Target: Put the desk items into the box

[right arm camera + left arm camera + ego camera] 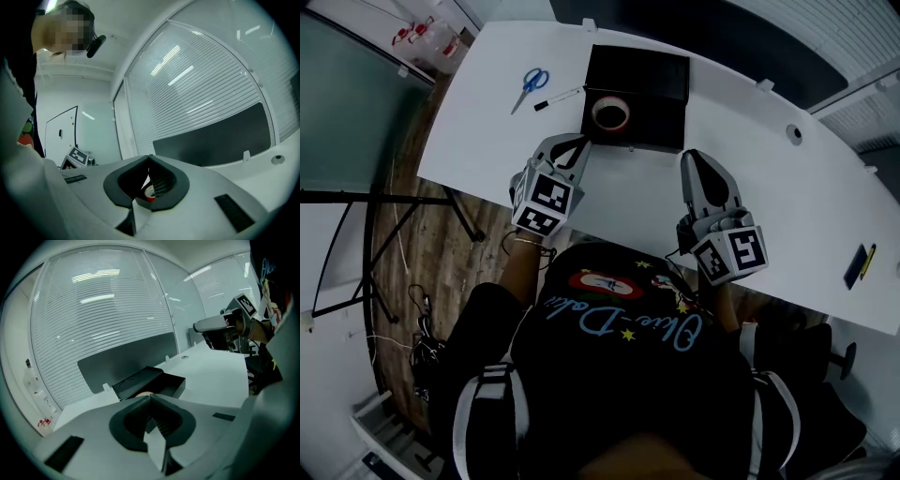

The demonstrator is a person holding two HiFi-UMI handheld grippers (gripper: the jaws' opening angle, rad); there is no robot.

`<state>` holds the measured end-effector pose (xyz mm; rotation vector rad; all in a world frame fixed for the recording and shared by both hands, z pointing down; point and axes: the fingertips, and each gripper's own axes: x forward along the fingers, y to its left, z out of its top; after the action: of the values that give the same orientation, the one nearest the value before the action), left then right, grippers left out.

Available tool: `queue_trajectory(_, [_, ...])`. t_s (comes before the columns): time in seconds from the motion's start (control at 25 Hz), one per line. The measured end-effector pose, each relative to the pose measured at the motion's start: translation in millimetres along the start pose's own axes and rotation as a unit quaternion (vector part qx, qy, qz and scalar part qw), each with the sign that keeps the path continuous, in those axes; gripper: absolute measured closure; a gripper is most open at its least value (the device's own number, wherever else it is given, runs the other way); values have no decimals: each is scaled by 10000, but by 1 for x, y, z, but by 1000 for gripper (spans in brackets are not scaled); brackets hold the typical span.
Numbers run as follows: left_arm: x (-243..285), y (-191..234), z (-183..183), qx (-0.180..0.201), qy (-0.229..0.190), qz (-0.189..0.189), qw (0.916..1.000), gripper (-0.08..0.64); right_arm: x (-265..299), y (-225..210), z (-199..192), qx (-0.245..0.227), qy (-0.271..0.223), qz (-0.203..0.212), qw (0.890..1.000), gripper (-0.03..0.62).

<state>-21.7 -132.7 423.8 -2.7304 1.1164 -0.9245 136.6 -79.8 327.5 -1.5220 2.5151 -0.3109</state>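
open black rectangular box sits toward the far edge of the white desk, red-rimmed tape roll inside. blue-handled scissors and white marker pen lie left of it on open surface. left gripper at the box's near-left corner, right gripper over bare desk; both jaw pairs together, empty.

The desk looks smooth, the box matt, the floor probably wood.

A white desk stands on a wooden floor. A dark partition panel runs along the desk's far edge, with slatted blinds behind it. Past the desk's left end stand what may be red-labelled bottles.
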Motion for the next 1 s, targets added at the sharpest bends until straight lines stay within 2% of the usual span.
queue_trajectory(0.56, [-38,8,-23,-209,112,545,9982,541,0,20,-19,160,157,391,9990,589])
queue_trajectory(0.8, [-40,20,-22,-229,-25,645,9976,540,-3,18,-14,-32,168,266,9995,589])
queue_trajectory(1.0, [-30,34,-23,-128,-115,505,9986,540,5,23,-11,-109,105,76,9999,589])
